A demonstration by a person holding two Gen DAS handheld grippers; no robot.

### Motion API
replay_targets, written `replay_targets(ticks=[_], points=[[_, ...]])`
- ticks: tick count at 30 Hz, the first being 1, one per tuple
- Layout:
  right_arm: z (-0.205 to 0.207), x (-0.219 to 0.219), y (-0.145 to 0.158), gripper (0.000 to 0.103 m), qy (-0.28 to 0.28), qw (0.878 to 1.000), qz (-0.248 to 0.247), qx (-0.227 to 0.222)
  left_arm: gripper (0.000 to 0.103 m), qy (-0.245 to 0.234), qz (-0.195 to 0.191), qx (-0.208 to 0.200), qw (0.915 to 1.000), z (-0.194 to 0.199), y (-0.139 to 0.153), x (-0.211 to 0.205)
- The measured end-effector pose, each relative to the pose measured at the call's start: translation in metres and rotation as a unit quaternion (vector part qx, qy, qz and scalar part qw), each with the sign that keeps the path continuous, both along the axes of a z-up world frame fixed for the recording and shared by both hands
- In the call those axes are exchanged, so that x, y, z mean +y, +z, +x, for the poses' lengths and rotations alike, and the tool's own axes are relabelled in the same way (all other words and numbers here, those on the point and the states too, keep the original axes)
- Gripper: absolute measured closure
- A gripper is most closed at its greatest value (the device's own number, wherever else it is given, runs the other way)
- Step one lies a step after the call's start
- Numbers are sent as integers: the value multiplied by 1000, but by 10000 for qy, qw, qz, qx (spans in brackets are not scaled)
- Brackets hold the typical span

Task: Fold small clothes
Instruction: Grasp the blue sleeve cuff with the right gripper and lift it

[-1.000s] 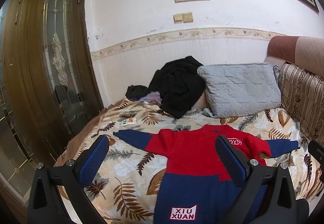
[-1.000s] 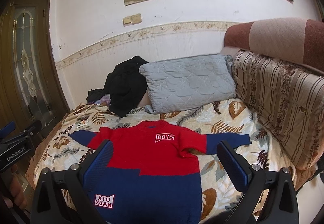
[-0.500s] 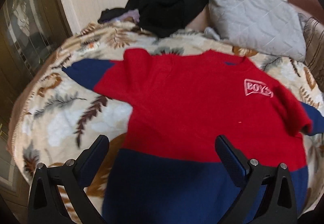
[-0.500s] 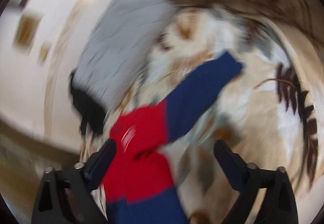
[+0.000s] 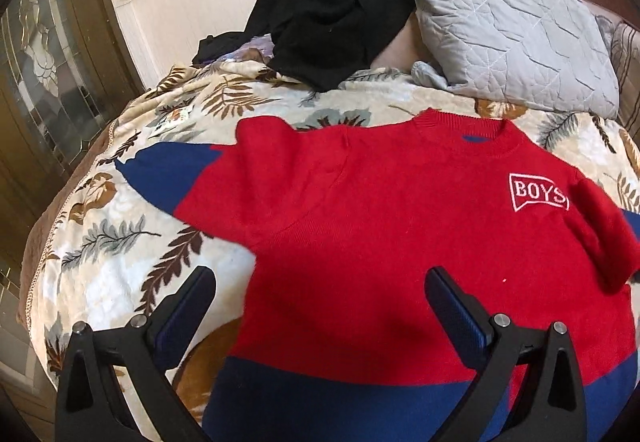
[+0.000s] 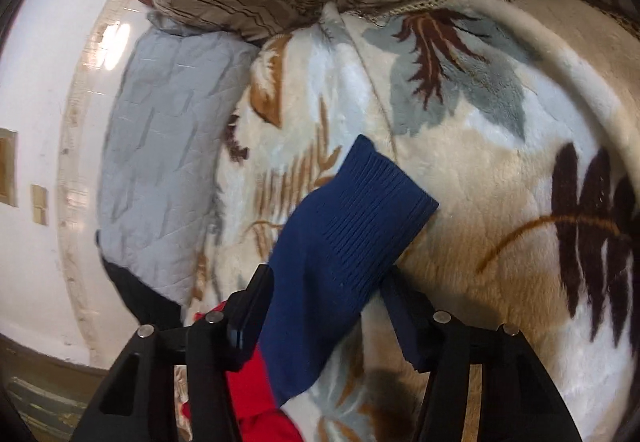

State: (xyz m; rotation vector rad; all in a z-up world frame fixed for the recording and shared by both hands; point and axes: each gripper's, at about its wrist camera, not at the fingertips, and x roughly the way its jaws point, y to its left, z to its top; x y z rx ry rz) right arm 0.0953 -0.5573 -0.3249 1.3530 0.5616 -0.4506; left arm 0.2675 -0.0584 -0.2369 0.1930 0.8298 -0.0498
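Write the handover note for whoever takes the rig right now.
Left gripper: open, empty, hovering over the left side edge of the sweater.
Right gripper: jaws have just been closing around the blue sleeve cuff; the cuff sits between them, with a gap on one side, so not yet pinched.
Sweater lies face up and spread flat on the leaf-print blanket, both sleeves out.
Done: laid out. Left: every fold, sleeves first.

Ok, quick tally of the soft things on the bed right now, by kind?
Sweaters, red and blue, spread flat: 1
Dark clothing heaps by the wall: 1
Grey quilted pillows: 1
Leaf-print blankets underneath: 1
Total: 4
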Motion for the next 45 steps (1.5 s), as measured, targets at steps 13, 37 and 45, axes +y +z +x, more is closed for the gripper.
replay_targets(ticks=[13, 37, 45], points=[[12, 5, 39, 96, 189, 9907, -944, -965, 0, 378, 0, -300, 9988, 2, 13, 29], [211, 340, 93, 91, 3254, 9209, -789, -1997, 0, 1484, -538, -376, 9868, 8, 27, 133], [210, 358, 89, 24, 3570, 9087, -886, -1973, 0, 1485, -626, -318, 9864, 17, 25, 135]])
